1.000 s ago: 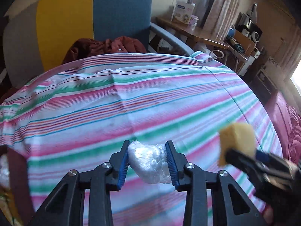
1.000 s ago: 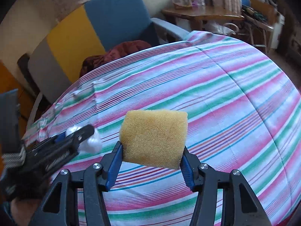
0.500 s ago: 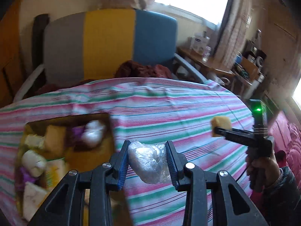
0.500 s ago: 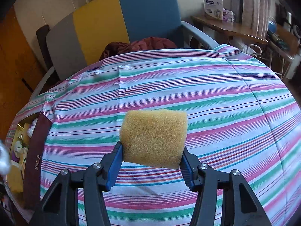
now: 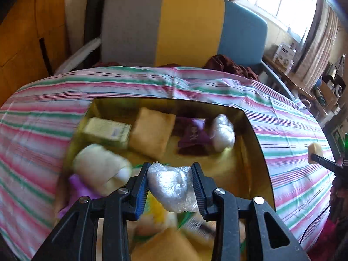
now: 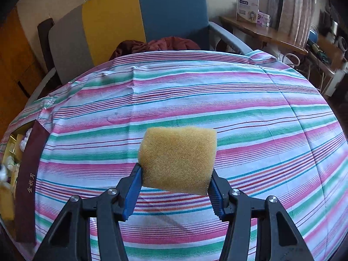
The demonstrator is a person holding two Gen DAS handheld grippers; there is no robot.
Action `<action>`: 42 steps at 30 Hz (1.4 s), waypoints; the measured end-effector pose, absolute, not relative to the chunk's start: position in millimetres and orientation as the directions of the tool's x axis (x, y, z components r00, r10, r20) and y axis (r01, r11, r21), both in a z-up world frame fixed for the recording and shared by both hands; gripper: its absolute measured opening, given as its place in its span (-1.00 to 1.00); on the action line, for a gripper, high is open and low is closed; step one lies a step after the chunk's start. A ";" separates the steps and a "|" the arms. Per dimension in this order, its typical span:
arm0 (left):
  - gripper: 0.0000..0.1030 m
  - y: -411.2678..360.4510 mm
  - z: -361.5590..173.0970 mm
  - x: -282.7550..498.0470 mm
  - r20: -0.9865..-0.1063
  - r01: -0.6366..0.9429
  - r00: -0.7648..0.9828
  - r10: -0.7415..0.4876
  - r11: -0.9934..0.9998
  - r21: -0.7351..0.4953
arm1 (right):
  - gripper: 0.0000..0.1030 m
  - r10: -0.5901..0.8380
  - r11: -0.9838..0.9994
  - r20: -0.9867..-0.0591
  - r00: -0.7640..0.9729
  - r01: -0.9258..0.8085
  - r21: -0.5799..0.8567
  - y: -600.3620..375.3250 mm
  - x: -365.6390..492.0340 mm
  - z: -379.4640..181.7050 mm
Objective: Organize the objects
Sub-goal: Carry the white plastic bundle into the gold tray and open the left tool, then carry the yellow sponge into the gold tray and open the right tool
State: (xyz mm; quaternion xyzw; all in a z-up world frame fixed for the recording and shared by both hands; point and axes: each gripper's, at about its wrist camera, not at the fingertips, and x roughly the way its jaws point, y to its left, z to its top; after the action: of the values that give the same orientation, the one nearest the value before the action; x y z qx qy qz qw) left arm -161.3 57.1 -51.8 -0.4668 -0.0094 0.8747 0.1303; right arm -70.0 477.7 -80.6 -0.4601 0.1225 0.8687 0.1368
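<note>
Over the open box [image 5: 256, 130], your left gripper [image 5: 170, 188] has its jaws pinching the plastic-wrapped bundle [image 5: 171, 187] — slippery film, so it may slide out early. Right of the box, your right gripper [image 6: 176, 182] pinches the yellow sponge [image 6: 177, 158] above the striped desk [image 6: 239, 100] — squeezed foam can spring free.

Hand-held gripper [image 5: 170, 184] clamps plastic-wrapped bundle [image 5: 171, 187] — seemingly over box [image 5: 256, 143].

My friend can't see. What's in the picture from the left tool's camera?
The left tool grips a crinkly plastic bundle above an open box full of sponges, packets and cloth. The box sits on a striped cloth, with a gray, yellow and blue chair behind.
</note>
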 end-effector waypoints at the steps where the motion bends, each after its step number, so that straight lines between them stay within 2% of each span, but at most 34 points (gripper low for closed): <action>1: -0.25 64.3 -55.4 -168.0 -0.821 -0.236 -0.518 0.240 -0.963 -0.133 | 0.10 0.125 -0.933 -0.836 -0.534 -0.350 0.083 477.2 -71.0 -82.1; 6: -0.09 83.0 -89.5 -197.3 -0.879 -0.229 -0.410 0.245 -0.960 -0.161 | 0.10 0.142 -0.940 -0.856 -0.497 -0.340 0.042 473.3 -75.3 -92.5; 12: 0.16 74.5 -81.9 -192.6 -0.862 -0.215 -0.429 0.272 -0.957 -0.196 | 0.10 0.155 -0.944 -0.861 -0.483 -0.330 0.015 467.4 -78.7 -90.8; 20: 0.16 41.8 -35.4 -156.7 -0.789 -0.137 -0.555 0.263 -0.965 -0.225 | 0.10 0.111 -0.961 -0.826 -0.553 -0.273 0.053 417.3 -86.3 -53.2; 31: 0.17 4.4 -5.9 -81.7 -0.724 -0.072 -0.676 0.135 -0.990 -0.117 | 0.11 -0.188 -0.979 -0.724 -0.664 0.069 0.191 242.2 -97.9 2.3; 37: 0.19 -11.8 -7.1 -53.6 -0.717 -0.018 -0.696 0.050 -0.998 -0.052 | 0.12 -0.235 -0.972 -0.752 -0.616 0.165 0.169 169.0 -116.8 -17.2; 42: 0.19 -21.2 -11.5 -38.1 -0.719 0.015 -0.695 0.014 -0.999 -0.034 | 0.14 -0.167 -0.985 -0.819 -0.548 0.131 0.113 148.3 -138.0 -59.5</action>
State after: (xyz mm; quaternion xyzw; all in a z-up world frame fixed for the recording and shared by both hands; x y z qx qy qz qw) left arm -38.1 -21.2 -11.5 -0.3908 -0.0185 0.9203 -0.0002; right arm -138.0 148.3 -59.5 -0.4675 0.0191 0.8797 -0.0846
